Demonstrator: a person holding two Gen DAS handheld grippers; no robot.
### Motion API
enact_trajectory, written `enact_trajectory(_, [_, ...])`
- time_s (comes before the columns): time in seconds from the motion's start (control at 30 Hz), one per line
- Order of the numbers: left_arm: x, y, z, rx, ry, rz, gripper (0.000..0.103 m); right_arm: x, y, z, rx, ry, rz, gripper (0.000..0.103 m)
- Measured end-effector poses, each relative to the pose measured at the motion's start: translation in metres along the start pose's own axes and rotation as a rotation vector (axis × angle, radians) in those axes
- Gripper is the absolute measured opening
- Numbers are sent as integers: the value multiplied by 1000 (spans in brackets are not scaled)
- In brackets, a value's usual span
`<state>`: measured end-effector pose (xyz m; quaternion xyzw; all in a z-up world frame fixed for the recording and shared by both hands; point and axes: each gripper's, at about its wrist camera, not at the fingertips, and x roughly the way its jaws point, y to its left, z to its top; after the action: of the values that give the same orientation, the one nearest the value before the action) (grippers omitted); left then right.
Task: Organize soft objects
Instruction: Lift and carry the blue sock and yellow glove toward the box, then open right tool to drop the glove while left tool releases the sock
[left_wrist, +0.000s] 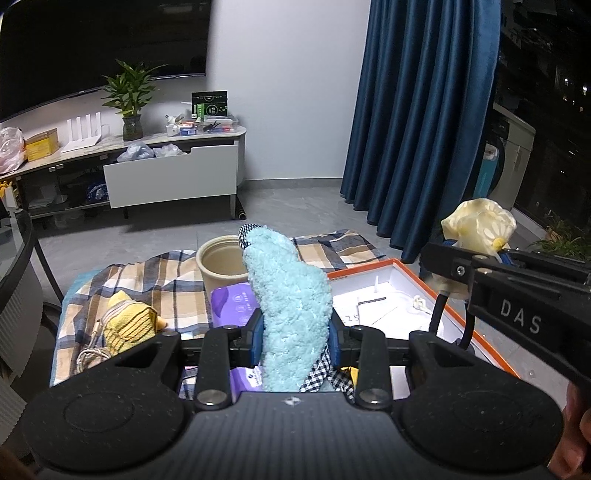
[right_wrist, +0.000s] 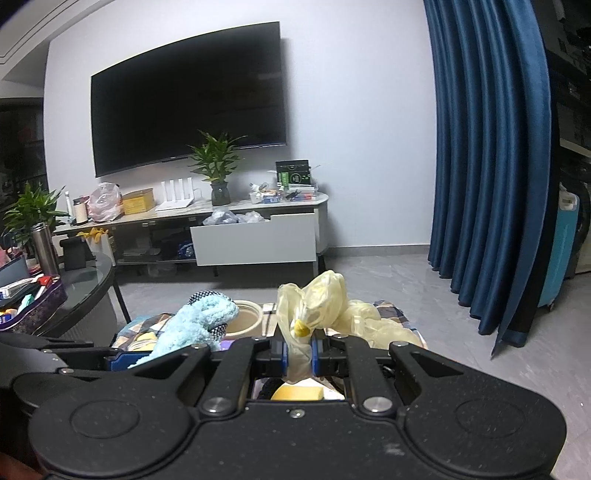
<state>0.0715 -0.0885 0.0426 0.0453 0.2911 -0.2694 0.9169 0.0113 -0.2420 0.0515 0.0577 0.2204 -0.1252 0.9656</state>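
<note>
My left gripper (left_wrist: 295, 341) is shut on a fluffy light-blue cloth (left_wrist: 286, 295) that stands up between its blue pads, with a black-and-white checked piece showing at its top and bottom. The same blue cloth (right_wrist: 195, 326) shows at the left of the right wrist view. My right gripper (right_wrist: 297, 356) is shut on a pale yellow crumpled rubber glove (right_wrist: 317, 306); it appears in the left wrist view as a yellow bundle (left_wrist: 478, 225) held at the right. Both are raised above a plaid blanket (left_wrist: 155, 273). A yellow striped cloth (left_wrist: 127, 323) lies on the blanket at the left.
A beige round pot (left_wrist: 221, 264) stands open on the blanket. An orange-rimmed white box (left_wrist: 424, 280) lies at the right, a purple packet (left_wrist: 232, 304) under the left gripper. A TV stand with an open drawer (left_wrist: 171, 177), blue curtains (left_wrist: 421, 122) and a glass table edge (right_wrist: 74, 295) surround.
</note>
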Motion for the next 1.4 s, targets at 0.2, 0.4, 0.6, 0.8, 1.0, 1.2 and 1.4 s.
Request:
enact_trajectory(0.2, [5,-9,-2,13,10,-23,34,2,-12,-2,16,8,-34,13])
enact_trajectory(0.4, [10,-18,-3,26,21,-48,34,2,-31,-6,32,19,-71,14])
enact_trajectory(0.6, [16,-25,-5,40,36,-75,34,0,-51,-14,38,61,-102,16])
enact_trajectory(0.8, [21,-33,-8,54,55,-103,35,1,-67,-21,40,123,-129,21])
enact_trajectory(1.0, [26,-43,-13,77,78,-137,35,1,-73,-26,36,179,-131,63])
enact_trajectory(1.2, [31,-45,-17,76,103,-139,35,-4,-80,-26,49,209,-143,70])
enact_trajectory(1.4, [32,-52,-18,102,130,-207,40,-10,-84,-25,79,180,-168,70])
